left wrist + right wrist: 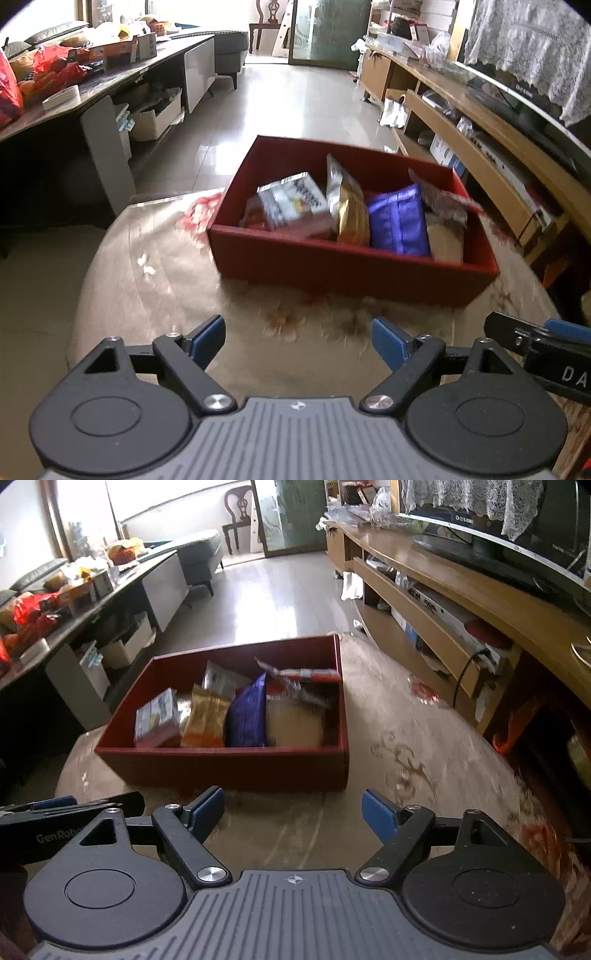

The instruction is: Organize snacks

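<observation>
Nearest in each wrist view is that view's own claw. The left claw (pixel 298 341) is released, its blue pads spread wide with nothing between them, hovering above the beige patterned tablecloth (pixel 155 295). The right claw (pixel 293 814) is likewise released and empty, over the same cloth on the table, and each claw shows at the edge of the other's view.

Just beyond both claws, apart from them, sits the red cardboard box (pixel 221 764) on the table, open at the top. Snacks stand packed inside it in a row: a silver and pink packet (pixel 295 206) at the left, next to it a gold pouch (pixel 351 218), then a purple bag (pixel 400 221), then a tan packet (pixel 295 723) against the right wall. A red and silver wrapper (pixel 306 674) leans over the far right corner.

Farther off lies the tiled floor (pixel 280 99), with a long dark counter (pixel 110 79) of groceries on the left and a wooden TV cabinet (pixel 461 602) on the right.
</observation>
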The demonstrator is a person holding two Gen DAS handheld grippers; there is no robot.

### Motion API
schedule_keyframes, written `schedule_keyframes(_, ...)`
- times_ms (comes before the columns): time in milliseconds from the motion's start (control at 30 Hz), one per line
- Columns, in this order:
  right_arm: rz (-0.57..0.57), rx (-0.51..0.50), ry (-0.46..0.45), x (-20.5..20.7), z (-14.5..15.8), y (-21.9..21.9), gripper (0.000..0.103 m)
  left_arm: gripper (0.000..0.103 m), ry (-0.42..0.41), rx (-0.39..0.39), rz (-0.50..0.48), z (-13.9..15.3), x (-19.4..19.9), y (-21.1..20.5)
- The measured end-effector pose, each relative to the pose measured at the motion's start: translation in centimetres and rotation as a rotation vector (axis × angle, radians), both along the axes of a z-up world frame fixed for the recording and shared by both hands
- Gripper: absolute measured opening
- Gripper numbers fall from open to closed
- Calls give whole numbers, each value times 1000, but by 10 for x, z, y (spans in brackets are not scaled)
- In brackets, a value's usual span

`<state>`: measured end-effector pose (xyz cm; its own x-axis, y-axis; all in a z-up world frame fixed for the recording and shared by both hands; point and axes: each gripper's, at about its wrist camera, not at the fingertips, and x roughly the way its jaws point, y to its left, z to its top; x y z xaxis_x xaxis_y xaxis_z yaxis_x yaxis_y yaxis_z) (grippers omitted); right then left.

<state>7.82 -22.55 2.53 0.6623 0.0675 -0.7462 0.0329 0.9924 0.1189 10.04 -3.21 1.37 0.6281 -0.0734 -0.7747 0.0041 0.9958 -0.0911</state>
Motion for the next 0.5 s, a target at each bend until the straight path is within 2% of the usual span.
schedule_keyframes(167, 0, -10, 16, -20, -5, 2, 86, 91, 6, 14, 3, -5, -17, 1)
schedule_keyframes(267, 3, -12, 19, -32, -6, 3, 87, 102, 1, 28, 2, -7, -28, 1)
schedule_keyframes(500, 3, -19, 23, -50, -7, 3, 87, 103, -3, 64, -7, -10, -47, -1)
